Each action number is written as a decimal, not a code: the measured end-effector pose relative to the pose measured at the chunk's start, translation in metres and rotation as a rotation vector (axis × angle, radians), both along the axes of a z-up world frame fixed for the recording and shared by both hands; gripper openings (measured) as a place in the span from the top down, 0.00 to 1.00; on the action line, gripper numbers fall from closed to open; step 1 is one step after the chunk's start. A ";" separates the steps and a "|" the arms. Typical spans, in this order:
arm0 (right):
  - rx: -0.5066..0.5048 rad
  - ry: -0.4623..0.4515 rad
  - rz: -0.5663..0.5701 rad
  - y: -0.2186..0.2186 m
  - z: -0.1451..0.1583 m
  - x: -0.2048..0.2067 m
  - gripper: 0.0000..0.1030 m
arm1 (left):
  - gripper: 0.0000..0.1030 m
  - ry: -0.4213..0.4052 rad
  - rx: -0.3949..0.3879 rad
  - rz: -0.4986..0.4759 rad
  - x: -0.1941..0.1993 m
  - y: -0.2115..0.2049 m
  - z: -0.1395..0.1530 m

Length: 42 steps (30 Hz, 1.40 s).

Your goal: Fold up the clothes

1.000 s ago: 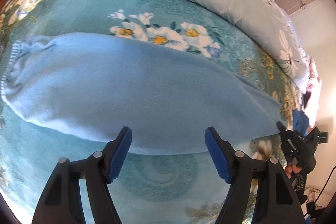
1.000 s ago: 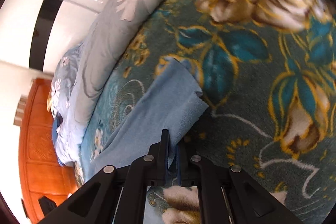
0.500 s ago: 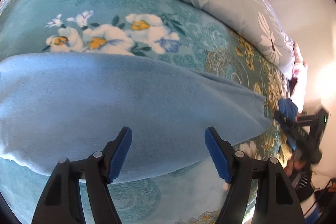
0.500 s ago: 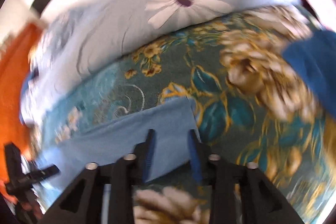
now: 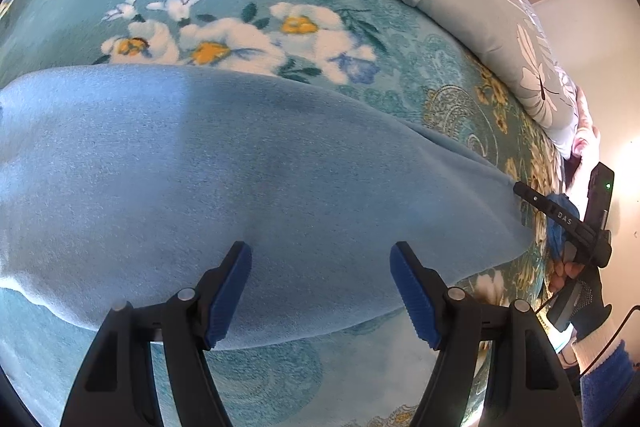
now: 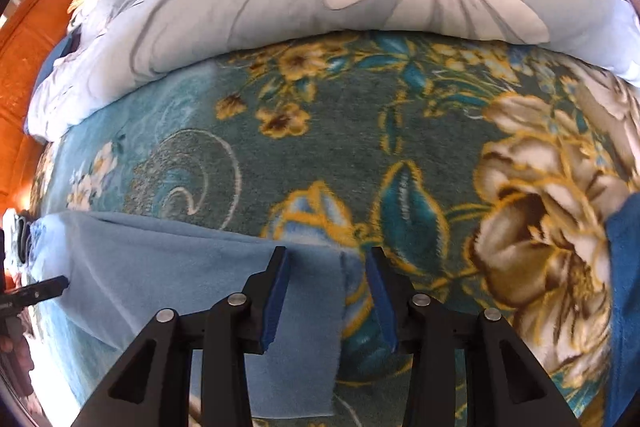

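"DAS" (white) – on right gripper (image 5: 562,217)

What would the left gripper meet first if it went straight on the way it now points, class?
Most likely the light blue garment lying flat on the floral blanket: the open left gripper points steeply down at it with nothing between. Depth is hard to judge through the fisheye.

My right gripper (image 6: 326,291) rolled upright and its jaws have just been opening, letting go of the light blue garment (image 6: 192,275) hem. Garment's end now lies flat between them.
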State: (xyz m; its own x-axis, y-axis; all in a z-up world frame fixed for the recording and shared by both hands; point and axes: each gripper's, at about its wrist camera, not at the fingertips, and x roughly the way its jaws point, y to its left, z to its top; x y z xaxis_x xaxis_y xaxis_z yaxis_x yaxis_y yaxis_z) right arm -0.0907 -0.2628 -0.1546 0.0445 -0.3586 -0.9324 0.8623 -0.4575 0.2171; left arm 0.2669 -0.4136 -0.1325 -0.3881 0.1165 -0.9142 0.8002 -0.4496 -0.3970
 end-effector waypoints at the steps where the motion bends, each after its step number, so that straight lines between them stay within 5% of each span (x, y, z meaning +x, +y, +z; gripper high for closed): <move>1: 0.000 -0.006 0.018 -0.002 0.000 0.003 0.62 | 0.29 -0.002 -0.001 -0.001 0.000 0.000 0.000; 3: 0.008 0.002 0.052 -0.005 0.000 0.010 0.67 | 0.29 -0.007 -0.002 -0.002 -0.001 -0.001 0.000; 5: 0.010 0.010 0.068 -0.006 0.001 0.014 0.88 | 0.29 -0.008 -0.003 -0.004 -0.002 -0.001 0.000; 6: 0.003 -0.004 0.067 -0.006 0.001 0.014 0.90 | 0.29 -0.010 -0.004 -0.005 -0.002 -0.001 0.000; 12: -0.021 0.083 0.066 -0.008 0.015 0.019 0.91 | 0.29 -0.020 -0.003 -0.004 -0.004 -0.002 -0.001; 21: 0.006 0.063 0.015 -0.015 0.002 0.018 0.90 | 0.29 -0.014 -0.006 0.017 0.005 -0.002 0.004; 25: 0.006 0.116 -0.003 -0.007 0.013 0.022 0.82 | 0.29 -0.017 -0.028 0.024 0.010 -0.001 0.009; 28: -0.042 0.130 -0.075 0.011 0.032 0.027 0.61 | 0.29 -0.024 -0.057 0.031 0.013 0.001 0.014; 32: -0.090 0.034 -0.171 0.044 0.035 0.054 0.56 | 0.29 -0.032 -0.088 0.038 0.019 0.004 0.018; 36: -0.096 -0.080 -0.257 0.069 0.014 0.074 0.51 | 0.11 -0.020 -0.167 0.021 0.028 0.010 0.024; 42: -0.159 -0.179 -0.397 0.084 -0.008 0.072 0.43 | 0.07 0.003 -0.236 0.022 0.039 0.014 0.030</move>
